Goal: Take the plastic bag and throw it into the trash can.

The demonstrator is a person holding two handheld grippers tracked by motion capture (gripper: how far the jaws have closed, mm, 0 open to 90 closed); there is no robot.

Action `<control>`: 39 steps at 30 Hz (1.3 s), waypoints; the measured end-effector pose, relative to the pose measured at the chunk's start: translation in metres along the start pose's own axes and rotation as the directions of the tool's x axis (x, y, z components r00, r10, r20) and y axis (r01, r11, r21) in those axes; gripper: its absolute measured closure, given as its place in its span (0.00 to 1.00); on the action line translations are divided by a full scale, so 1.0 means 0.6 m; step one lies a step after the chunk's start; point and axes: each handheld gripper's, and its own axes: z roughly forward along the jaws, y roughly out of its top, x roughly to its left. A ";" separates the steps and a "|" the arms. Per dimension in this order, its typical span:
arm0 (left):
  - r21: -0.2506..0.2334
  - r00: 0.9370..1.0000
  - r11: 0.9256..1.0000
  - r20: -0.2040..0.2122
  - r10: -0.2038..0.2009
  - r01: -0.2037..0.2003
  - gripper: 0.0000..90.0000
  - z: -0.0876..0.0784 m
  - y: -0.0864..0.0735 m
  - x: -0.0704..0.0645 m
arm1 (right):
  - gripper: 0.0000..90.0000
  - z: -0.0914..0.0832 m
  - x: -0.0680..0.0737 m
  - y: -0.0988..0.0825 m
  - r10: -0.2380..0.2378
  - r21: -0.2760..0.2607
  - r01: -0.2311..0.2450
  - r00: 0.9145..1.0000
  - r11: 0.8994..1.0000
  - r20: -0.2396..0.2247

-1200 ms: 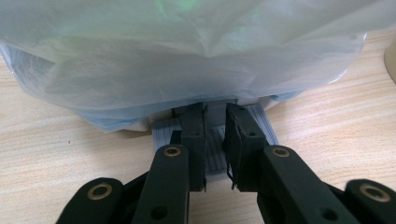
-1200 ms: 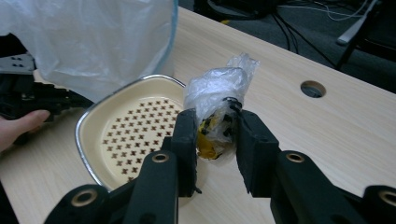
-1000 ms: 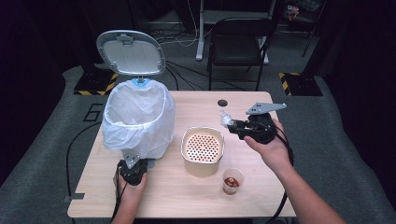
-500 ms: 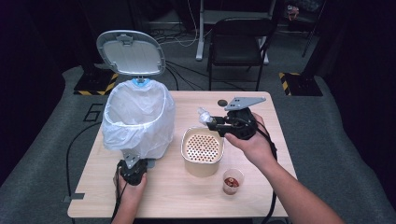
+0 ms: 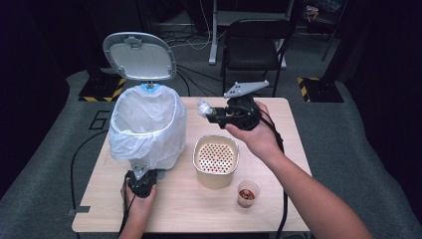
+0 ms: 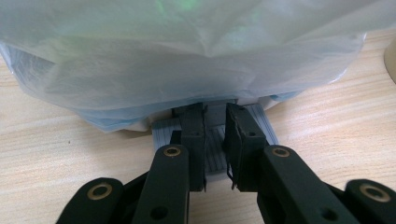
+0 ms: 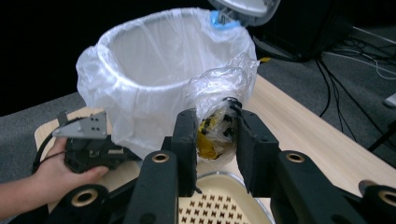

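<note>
A bin lined with a white plastic bag [image 5: 147, 127] stands at the table's left, its grey lid [image 5: 139, 56] tipped up. My left gripper [image 5: 141, 172] sits at the bin's foot. In the left gripper view it [image 6: 215, 116] is shut, its tips resting on the grey ribbed pedal [image 6: 215, 149]. My right gripper [image 5: 211, 113] hangs in the air just right of the bin's rim, shut on a small crumpled clear bag [image 5: 202, 106] with yellow scraps inside. In the right gripper view the small bag [image 7: 219, 88] bulges above the jaws [image 7: 212, 123], close to the liner [image 7: 154, 60].
A cream container with a perforated insert [image 5: 215, 159] stands mid-table under the right hand. A small clear cup [image 5: 248, 193] with dark red contents stands near the front edge. A black folding chair [image 5: 256, 45] stands beyond the table's far side.
My right gripper has carried the small bag left and upward, from the table's right side to beside the bin's rim. The left gripper has stayed on the pedal.
</note>
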 end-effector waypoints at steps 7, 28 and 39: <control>0.016 1.000 1.000 -0.007 0.019 -0.019 0.87 -0.001 0.000 0.002 | 0.78 0.014 -0.005 0.036 0.000 -0.014 0.000 1.000 1.000 -0.003; 0.001 1.000 1.000 -0.015 0.022 -0.022 0.87 -0.001 0.001 0.002 | 0.78 0.103 0.036 0.079 -0.063 0.003 0.064 0.996 0.998 -0.064; 0.006 0.999 1.000 -0.013 0.029 -0.029 0.87 -0.002 0.001 0.003 | 0.78 0.155 0.065 0.089 -0.073 0.024 0.074 0.995 0.997 -0.071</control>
